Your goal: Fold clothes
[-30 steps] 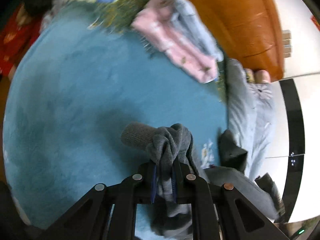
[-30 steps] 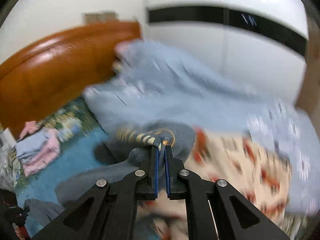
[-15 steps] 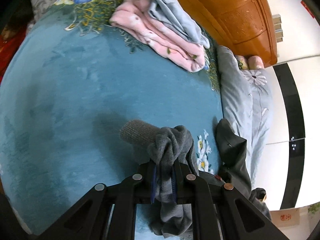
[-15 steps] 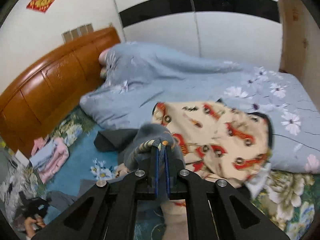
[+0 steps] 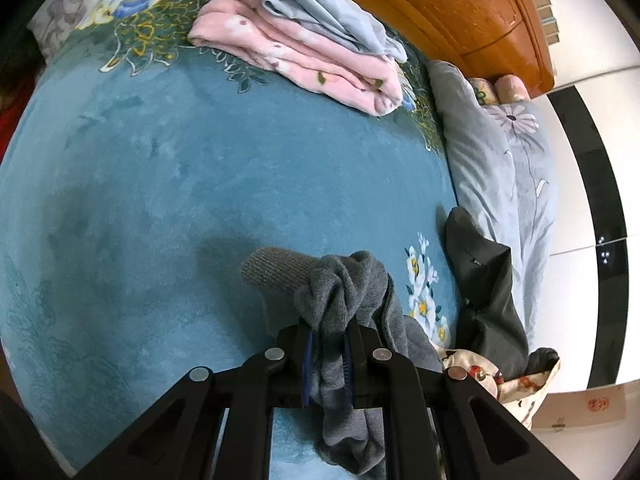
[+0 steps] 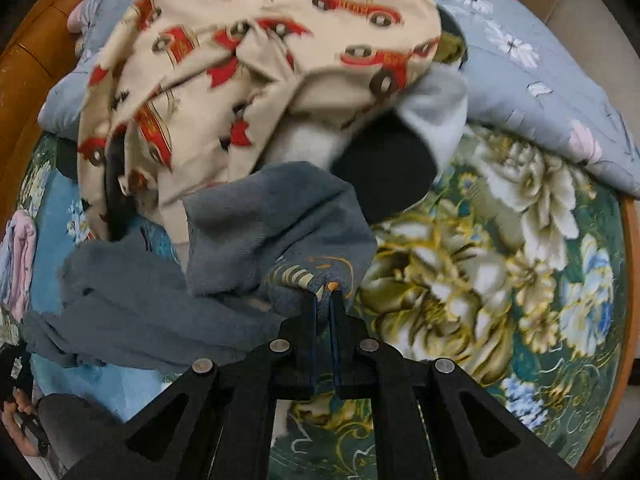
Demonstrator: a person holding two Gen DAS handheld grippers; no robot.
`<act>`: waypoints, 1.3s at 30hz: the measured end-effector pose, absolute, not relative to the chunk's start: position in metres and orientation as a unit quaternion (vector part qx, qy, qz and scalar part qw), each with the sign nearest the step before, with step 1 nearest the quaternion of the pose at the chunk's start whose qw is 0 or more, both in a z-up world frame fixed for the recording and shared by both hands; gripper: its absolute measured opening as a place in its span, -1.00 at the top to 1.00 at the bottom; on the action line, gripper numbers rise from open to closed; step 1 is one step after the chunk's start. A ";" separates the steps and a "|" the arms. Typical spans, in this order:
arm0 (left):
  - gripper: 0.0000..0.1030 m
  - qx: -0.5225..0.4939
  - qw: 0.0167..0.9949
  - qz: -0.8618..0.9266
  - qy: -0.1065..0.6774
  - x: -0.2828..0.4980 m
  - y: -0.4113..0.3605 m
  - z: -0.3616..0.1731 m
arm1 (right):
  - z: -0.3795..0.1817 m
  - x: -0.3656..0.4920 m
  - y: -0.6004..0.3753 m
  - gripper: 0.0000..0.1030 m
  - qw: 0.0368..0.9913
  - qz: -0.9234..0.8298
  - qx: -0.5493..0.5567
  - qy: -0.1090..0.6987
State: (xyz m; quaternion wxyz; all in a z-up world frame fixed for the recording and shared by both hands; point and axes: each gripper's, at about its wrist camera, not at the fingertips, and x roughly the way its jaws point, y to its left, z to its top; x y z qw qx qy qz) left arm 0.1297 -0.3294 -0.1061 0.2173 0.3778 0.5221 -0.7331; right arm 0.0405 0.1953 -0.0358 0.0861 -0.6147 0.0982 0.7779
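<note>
The left gripper [image 5: 327,342] has its jaws clamped on bunched grey cloth [image 5: 340,296]; the right gripper [image 6: 324,300] pinches its edge.

Teal floral bedspread [image 5: 200,152] with folded pink garment [image 5: 304,56], grey quilt [image 5: 492,160]

A teal bedspread [image 5: 168,168] with big cream and gold flowers [image 6: 500,248] covers the bed. A carved wooden headboard [image 5: 472,12] stands at its far end, against a white wall. A blue-grey quilt [image 6: 532,92] printed with pale daisies lies bunched along the bed's edge. White wardrobe doors with a black band [image 5: 600,216] stand beyond it.
</note>
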 end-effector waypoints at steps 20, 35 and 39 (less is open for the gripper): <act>0.74 0.384 0.199 -0.729 0.531 0.132 -0.328 -0.110 | -0.022 -0.044 -0.083 -0.21 -0.309 0.768 -0.560 -0.031; 0.73 0.375 0.175 -0.726 0.549 0.130 -0.335 -0.127 | -0.163 -0.091 -0.269 -0.21 -0.340 0.683 -0.564 -0.315; 0.73 0.369 0.164 -0.723 0.561 0.132 -0.338 -0.131 | -0.161 -0.091 -0.267 0.65 -0.343 0.680 -0.587 -0.277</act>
